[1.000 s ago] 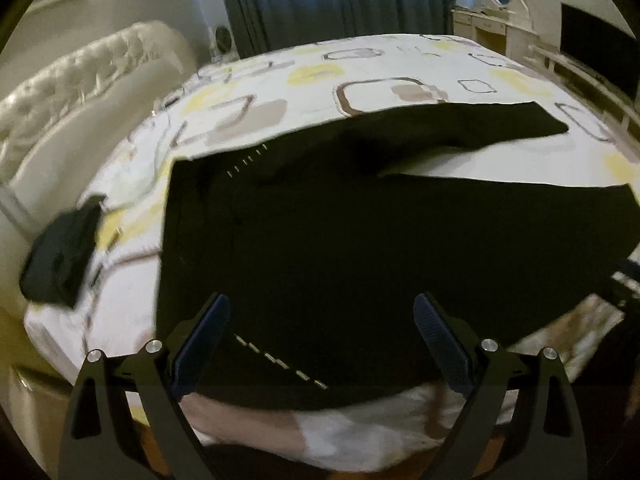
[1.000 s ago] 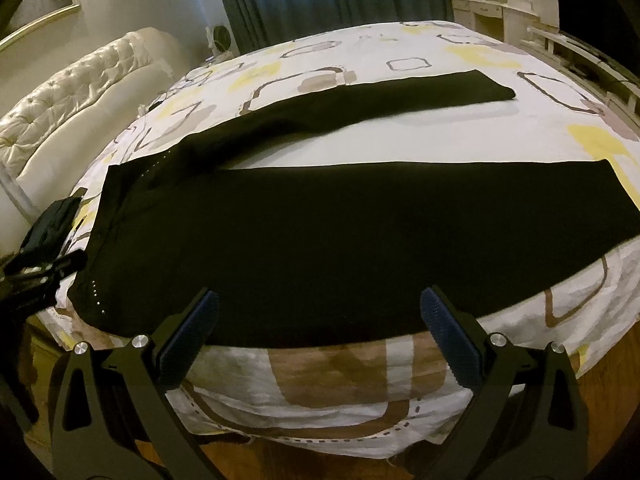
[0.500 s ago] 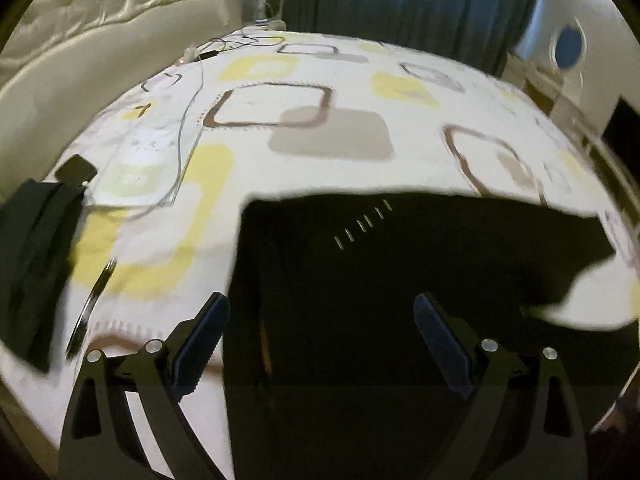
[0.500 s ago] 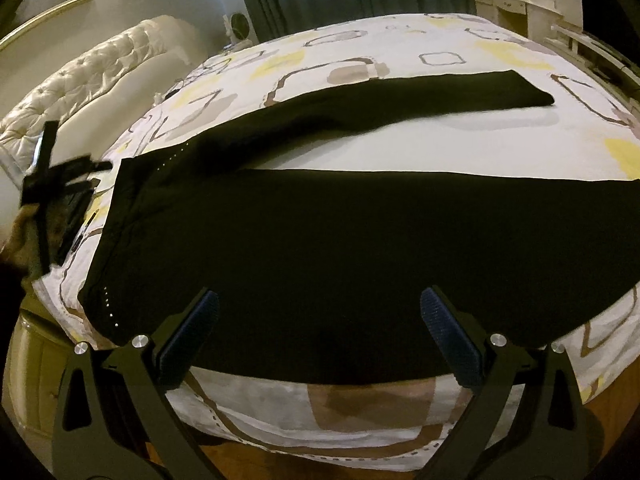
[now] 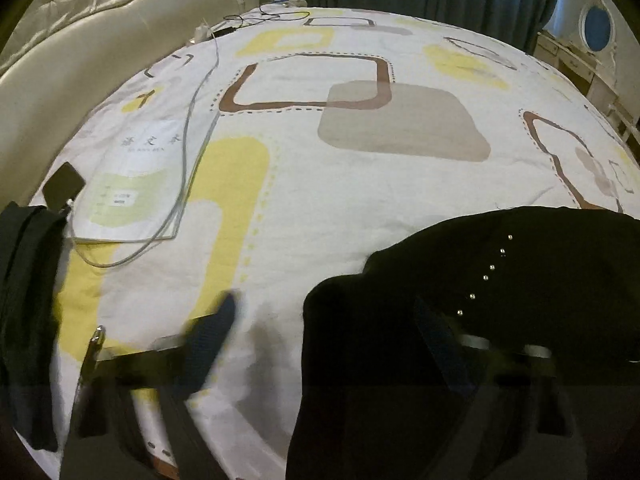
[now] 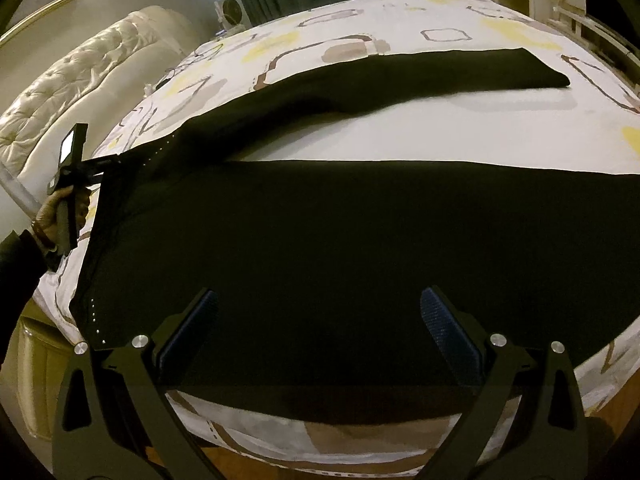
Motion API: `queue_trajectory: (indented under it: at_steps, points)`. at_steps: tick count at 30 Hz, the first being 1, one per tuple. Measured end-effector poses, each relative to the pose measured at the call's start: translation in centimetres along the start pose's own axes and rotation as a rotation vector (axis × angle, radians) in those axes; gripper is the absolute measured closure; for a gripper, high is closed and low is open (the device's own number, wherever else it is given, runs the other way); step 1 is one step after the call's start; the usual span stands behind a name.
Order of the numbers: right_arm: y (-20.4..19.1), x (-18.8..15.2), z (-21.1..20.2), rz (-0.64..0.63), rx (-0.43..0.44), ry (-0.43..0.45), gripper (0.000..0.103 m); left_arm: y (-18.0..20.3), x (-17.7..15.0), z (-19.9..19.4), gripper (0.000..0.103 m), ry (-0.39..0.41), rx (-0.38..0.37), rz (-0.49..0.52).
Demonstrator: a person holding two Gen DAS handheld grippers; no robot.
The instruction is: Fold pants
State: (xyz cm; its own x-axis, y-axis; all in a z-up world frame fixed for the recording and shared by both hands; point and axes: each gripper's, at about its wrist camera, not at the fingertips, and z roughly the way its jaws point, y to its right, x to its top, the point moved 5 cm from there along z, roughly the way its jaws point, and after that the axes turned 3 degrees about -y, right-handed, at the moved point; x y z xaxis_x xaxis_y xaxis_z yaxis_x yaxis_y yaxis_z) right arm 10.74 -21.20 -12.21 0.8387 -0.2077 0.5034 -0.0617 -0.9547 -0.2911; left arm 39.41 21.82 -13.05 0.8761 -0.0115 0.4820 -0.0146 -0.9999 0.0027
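Black pants lie flat on the patterned bed sheet, waist to the left, both legs spread out to the right. My right gripper is open and empty over the near leg at the bed's front edge. My left gripper is open and blurred, low over the waistband's far corner, which has a row of small studs. One finger is over the sheet, the other over the black cloth. The left gripper also shows in the right wrist view at the waist's left end.
A folded dark garment lies at the bed's left edge. A booklet, a white cable, a dark phone and a pen lie on the sheet. A padded headboard stands to the left.
My left gripper swung left and forward to the waistband's far corner. My right gripper moved closer over the near leg.
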Motion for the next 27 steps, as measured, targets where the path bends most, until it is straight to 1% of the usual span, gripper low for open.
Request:
queue_trajectory:
  at_steps: [1, 2, 3, 4, 5, 6, 8, 11, 13, 15, 17, 18, 19, 20, 21, 22, 23, 25, 27]
  points:
    - [-0.1, 0.1, 0.2, -0.003, 0.001, -0.001, 0.002, 0.0, 0.0, 0.2, 0.054, -0.016, -0.035, -0.006]
    - [-0.2, 0.2, 0.3, -0.006, 0.002, -0.003, 0.002, 0.0, -0.1, 0.4, 0.063, -0.024, -0.067, -0.018]
    - [-0.3, 0.3, 0.4, -0.008, 0.002, -0.004, 0.002, 0.2, -0.2, 0.5, 0.066, -0.026, -0.076, -0.014]
    - [-0.4, 0.4, 0.6, -0.011, 0.003, -0.006, 0.002, 0.5, -0.3, 0.6, 0.077, -0.030, -0.093, 0.004]
    - [-0.5, 0.6, 0.7, -0.013, 0.004, -0.007, 0.002, 0.8, -0.4, 0.6, 0.082, -0.033, -0.103, 0.016]
    - [-0.6, 0.8, 0.8, -0.016, 0.006, -0.007, 0.002, 0.9, -0.4, 0.5, 0.083, -0.029, -0.104, 0.021]
    - [-0.9, 1.3, 1.0, -0.035, 0.013, -0.007, 0.002, 0.9, -0.4, 0.1, 0.090, -0.019, -0.128, 0.010]
    - [-1.4, 3.2, 1.2, -0.083, 0.042, 0.000, 0.002, 0.5, 0.0, -1.0, 0.092, 0.003, -0.210, -0.037]
    - [-1.9, 5.4, 1.5, -0.139, 0.091, 0.006, 0.002, 0.6, 0.2, -1.9, 0.092, 0.027, -0.240, -0.027]
    - [-2.4, 8.1, 1.8, -0.198, 0.129, 0.024, 0.002, 0.7, 0.3, -2.9, 0.092, 0.051, -0.266, -0.017]
    - [-3.2, 11.7, 2.3, -0.295, 0.164, 0.053, 0.002, 0.9, 0.2, -4.3, 0.092, 0.090, -0.299, -0.017]
    - [-3.4, 13.3, 2.8, -0.335, 0.171, 0.058, 0.002, 0.9, 0.4, -4.6, 0.092, 0.103, -0.309, -0.015]
    - [-3.7, 15.4, 3.4, -0.377, 0.160, 0.067, 0.002, 1.1, 0.2, -5.4, 0.092, 0.123, -0.319, -0.007]
    - [-4.2, 17.3, 4.1, -0.429, 0.177, 0.072, 0.002, 1.3, 0.2, -5.9, 0.092, 0.134, -0.326, -0.004]
    - [-4.6, 18.6, 4.6, -0.467, 0.200, 0.068, 0.002, 1.5, 0.1, -6.5, 0.092, 0.150, -0.340, -0.002]
    - [-5.2, 20.5, 5.9, -0.519, 0.189, 0.058, 0.002, 1.6, 0.2, -6.9, 0.092, 0.160, -0.352, -0.002]
    - [-5.5, 21.9, 6.9, -0.554, 0.157, 0.053, 0.002, 1.7, 0.1, -7.3, 0.092, 0.172, -0.363, -0.003]
    - [-6.4, 24.5, 9.5, -0.647, 0.128, 0.023, 0.002, 1.9, 0.0, -8.3, 0.092, 0.198, -0.400, -0.012]
    - [-6.5, 26.3, 12.1, -0.714, 0.067, 0.008, 0.002, 2.0, 0.0, -8.9, 0.092, 0.212, -0.423, -0.018]
